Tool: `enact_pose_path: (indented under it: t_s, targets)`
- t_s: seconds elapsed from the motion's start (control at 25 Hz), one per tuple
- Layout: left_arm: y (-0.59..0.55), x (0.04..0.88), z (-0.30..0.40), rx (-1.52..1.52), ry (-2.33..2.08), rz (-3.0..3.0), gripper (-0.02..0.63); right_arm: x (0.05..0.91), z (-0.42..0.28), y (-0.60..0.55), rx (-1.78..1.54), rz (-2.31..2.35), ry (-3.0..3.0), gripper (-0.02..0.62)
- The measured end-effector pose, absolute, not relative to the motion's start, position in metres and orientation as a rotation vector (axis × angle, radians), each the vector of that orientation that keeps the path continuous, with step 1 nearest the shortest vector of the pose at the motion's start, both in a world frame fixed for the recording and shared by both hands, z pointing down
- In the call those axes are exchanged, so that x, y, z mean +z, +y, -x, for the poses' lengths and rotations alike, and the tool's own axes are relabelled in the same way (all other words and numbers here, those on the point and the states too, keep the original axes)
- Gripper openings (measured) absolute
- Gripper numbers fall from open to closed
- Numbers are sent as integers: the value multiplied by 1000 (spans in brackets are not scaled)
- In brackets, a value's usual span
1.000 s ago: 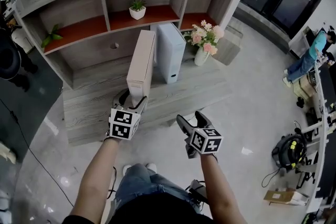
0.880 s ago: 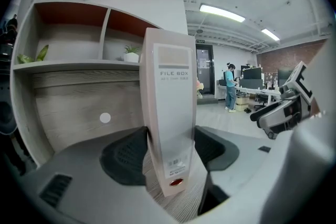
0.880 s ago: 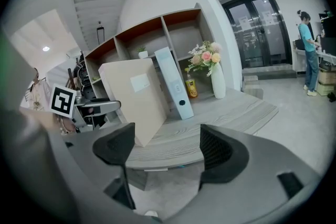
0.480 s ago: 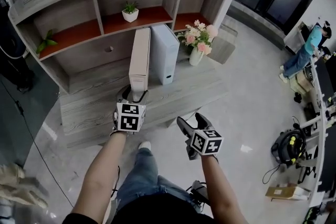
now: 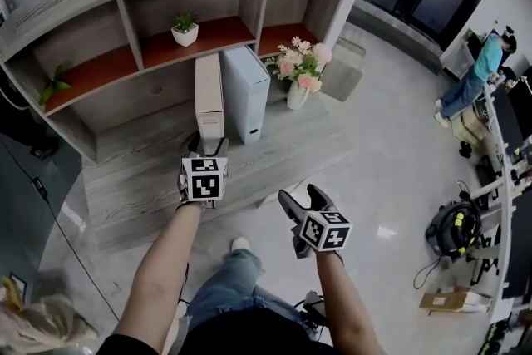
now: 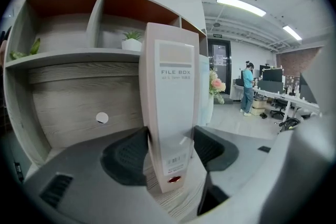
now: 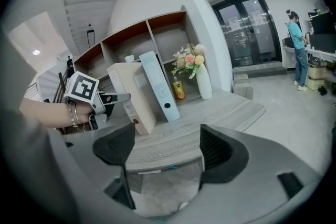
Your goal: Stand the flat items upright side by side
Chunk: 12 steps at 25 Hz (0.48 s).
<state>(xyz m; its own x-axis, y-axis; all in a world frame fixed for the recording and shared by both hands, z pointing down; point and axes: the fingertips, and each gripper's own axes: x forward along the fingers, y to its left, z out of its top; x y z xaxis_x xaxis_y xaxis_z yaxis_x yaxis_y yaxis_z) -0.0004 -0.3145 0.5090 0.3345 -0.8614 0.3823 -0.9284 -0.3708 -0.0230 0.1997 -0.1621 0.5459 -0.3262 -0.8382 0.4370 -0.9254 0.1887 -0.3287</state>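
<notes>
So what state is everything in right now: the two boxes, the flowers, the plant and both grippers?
Beige file box: upright on the grey desk, clamped low down by the left gripper.
Pale blue file box: upright beside it, untouched.
White flower vase: upright.
Small potted plant: upright on the shelf.
Left gripper: shut on the beige file box.
Right gripper: open, empty, off the desk.

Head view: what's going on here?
A person with a gripper in each hand is standing file boxes on a grey wood desk. The left gripper has its jaws clamped on the spine of the beige file box, which stands upright on the desk right beside the light blue file box, also upright. The right gripper hangs in front of the desk, jaws open and empty.
</notes>
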Motion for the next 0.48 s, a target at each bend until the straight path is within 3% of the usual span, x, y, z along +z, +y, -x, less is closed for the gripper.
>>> enact_pose_path:
  t_s: [0.48]
  targets:
    - [-362, 505, -25, 449, -1700, -2350, 278, 543, -227, -209, 825, -1686, -2301, 400]
